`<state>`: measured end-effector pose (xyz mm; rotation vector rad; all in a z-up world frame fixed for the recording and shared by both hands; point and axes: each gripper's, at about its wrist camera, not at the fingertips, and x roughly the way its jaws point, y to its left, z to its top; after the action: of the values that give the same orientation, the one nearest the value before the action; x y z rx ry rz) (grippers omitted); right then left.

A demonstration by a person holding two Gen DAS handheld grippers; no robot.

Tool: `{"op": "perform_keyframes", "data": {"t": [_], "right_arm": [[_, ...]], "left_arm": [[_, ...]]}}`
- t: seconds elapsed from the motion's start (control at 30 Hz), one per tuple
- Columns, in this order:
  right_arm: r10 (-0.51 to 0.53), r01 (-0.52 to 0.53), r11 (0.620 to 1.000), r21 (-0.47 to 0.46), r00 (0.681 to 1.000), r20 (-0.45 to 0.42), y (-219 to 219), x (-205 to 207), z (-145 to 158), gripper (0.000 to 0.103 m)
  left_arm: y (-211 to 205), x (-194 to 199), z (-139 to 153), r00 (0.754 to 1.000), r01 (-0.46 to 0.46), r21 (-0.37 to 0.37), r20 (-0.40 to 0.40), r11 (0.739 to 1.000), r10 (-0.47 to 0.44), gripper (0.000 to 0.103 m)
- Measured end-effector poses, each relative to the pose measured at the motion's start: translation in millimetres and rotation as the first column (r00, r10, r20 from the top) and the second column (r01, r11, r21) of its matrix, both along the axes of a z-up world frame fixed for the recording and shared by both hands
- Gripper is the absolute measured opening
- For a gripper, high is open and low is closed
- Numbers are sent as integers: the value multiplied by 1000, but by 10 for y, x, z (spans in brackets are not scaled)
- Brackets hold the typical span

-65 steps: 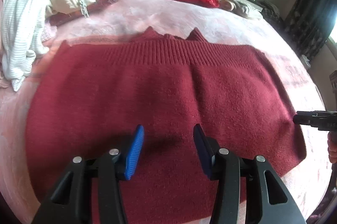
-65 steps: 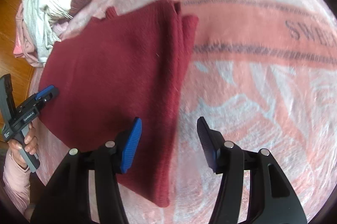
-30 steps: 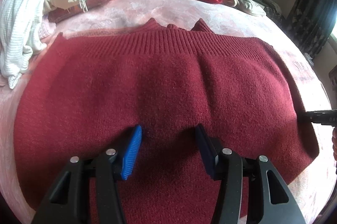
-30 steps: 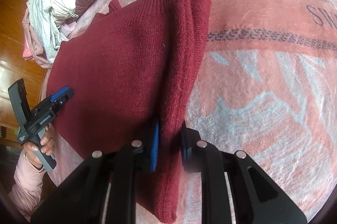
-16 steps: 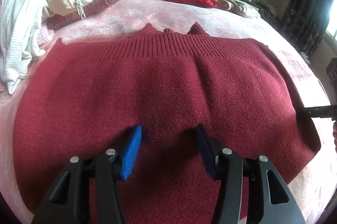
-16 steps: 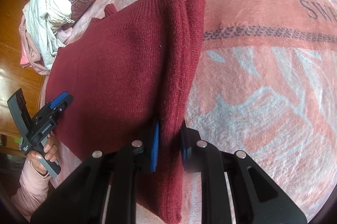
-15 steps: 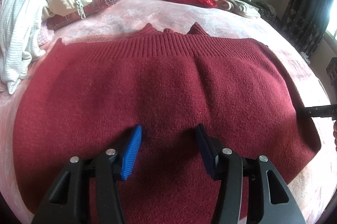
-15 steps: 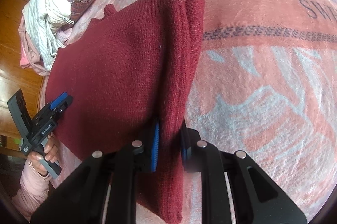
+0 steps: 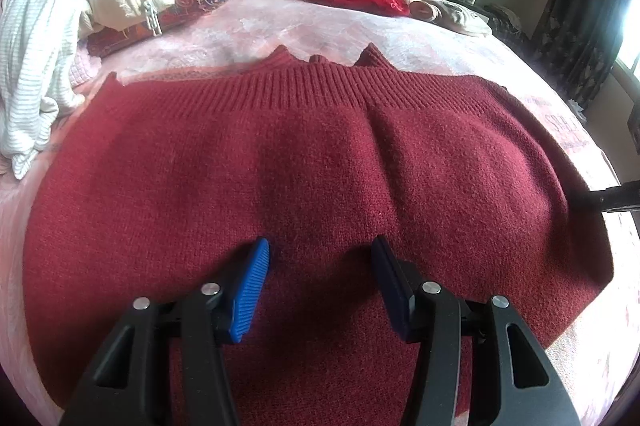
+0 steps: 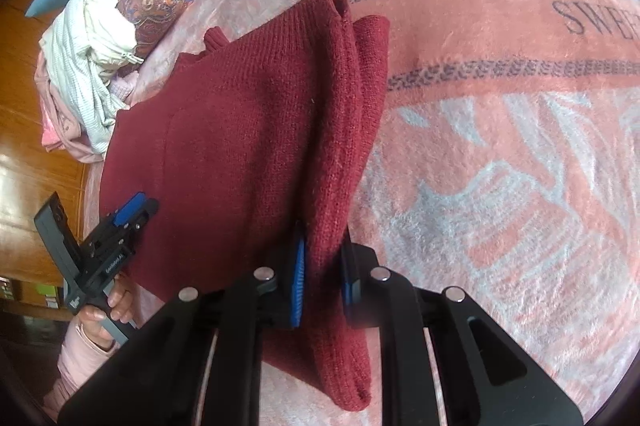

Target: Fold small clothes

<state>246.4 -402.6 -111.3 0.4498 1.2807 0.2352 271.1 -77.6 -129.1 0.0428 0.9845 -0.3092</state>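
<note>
Pink patterned plush blanket [image 10: 500, 185] carries a dark red knitted sweater [image 9: 320, 177]. Tilted steeply down, the right gripper [image 10: 323, 268] pinches its folded edge. The left gripper [image 9: 320, 260], angled down likewise, hovers half-spread over the knit.

Dark red knit sweater [image 9: 320, 161], folded flat on the pink patterned blanket. Ribbed hem band at its far edge in the left wrist view. In the right wrist view its right edge is a thick stacked fold, bunched and raised off the blanket.

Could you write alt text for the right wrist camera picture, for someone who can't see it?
The right gripper pinches the folded edge of a dark red sweater on a pink blanket; the left gripper hovers open at its far side.
</note>
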Motion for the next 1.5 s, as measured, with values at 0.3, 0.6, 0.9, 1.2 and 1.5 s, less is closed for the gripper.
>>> {"op": "perform_keyframes", "data": {"t": [0.3, 0.6, 0.9, 1.2, 1.5], "right_arm": [[10, -9, 999, -46, 1000, 27, 313, 64, 449, 13], [74, -69, 995, -75, 994, 75, 873, 222, 853, 13], [215, -206, 973, -104, 972, 94, 1883, 433, 1056, 11], [311, -313, 925, -215, 949, -43, 2703, 530, 412, 9], [374, -377, 925, -48, 925, -64, 2705, 329, 358, 13]], "left_arm": [[163, 68, 115, 999, -14, -61, -47, 998, 11, 53], [803, 244, 271, 985, -167, -61, -51, 984, 164, 53], [1290, 272, 171, 977, -203, -110, -95, 973, 193, 53], [1432, 246, 184, 978, -195, -151, -102, 969, 181, 53], [1416, 193, 229, 977, -202, -169, -110, 965, 185, 53]]}}
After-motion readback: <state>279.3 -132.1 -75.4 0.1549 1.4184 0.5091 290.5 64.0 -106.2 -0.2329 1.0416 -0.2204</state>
